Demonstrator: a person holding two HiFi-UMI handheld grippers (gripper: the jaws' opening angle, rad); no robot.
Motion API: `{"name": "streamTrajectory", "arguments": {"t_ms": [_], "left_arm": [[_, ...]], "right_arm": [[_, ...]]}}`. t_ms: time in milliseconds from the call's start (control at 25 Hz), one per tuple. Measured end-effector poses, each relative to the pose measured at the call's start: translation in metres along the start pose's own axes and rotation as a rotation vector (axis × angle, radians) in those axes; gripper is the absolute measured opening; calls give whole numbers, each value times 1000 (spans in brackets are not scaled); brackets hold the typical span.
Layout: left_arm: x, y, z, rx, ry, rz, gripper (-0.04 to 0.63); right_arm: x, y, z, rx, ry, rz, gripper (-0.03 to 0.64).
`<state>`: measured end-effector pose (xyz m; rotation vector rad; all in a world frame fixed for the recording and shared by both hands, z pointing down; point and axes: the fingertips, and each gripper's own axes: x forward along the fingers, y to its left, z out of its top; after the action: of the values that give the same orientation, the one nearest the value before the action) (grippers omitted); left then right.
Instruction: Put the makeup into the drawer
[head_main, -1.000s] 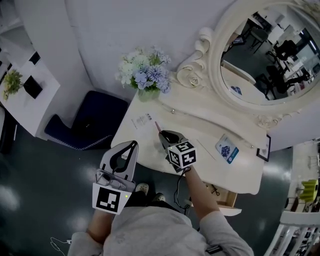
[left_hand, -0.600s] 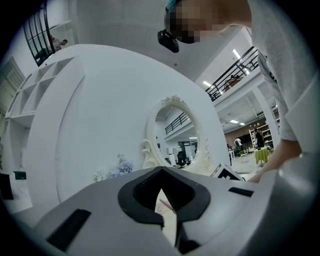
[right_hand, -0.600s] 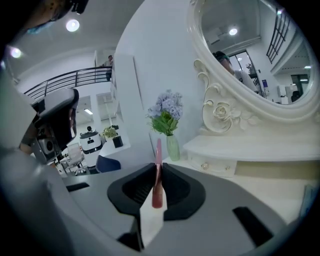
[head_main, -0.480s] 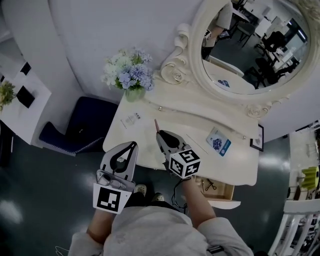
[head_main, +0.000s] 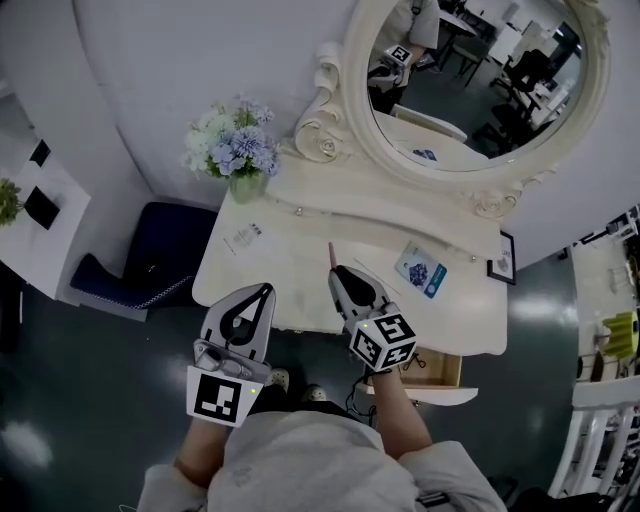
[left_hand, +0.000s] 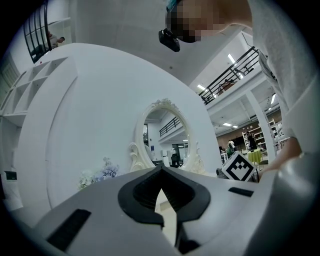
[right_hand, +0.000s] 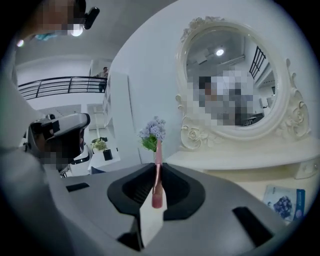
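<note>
A thin pink makeup stick (head_main: 331, 252) is pinched between the jaws of my right gripper (head_main: 338, 271) and juts out past the tips; the gripper hangs over the front middle of the cream dressing table (head_main: 290, 275). In the right gripper view the stick (right_hand: 158, 150) stands upright in the shut right gripper (right_hand: 157, 167). A wooden drawer (head_main: 440, 374) stands pulled out under the table's right front, partly hidden by my right arm. My left gripper (head_main: 266, 290) hovers off the table's front left, tips together, and in its own view the left gripper (left_hand: 160, 170) holds nothing.
An oval mirror (head_main: 470, 80) in an ornate frame rises at the table's back. On the table stand a vase of flowers (head_main: 232, 150), a small card (head_main: 245, 236), a blue packet (head_main: 421, 269) and a framed picture (head_main: 500, 258). A dark blue seat (head_main: 150, 255) sits left.
My right gripper has risen and shifted right with the pink stick in it. The open drawer has come into view at the lower right. The left gripper looks unchanged.
</note>
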<state>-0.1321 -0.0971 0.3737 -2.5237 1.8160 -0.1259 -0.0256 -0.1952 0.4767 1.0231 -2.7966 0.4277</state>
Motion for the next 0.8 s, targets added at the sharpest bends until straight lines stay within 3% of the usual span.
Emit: {"name": "streamTrajectory", "arguments": {"t_ms": [360,800], "left_arm": [[3,-34,6,11,-15,-61,12],[13,-73,15,20,-47,-156,12]], "right_arm": [[-64,-25,-6,24,-36,-102,52],[-154,-80,-43,60,2,-324,52]]}}
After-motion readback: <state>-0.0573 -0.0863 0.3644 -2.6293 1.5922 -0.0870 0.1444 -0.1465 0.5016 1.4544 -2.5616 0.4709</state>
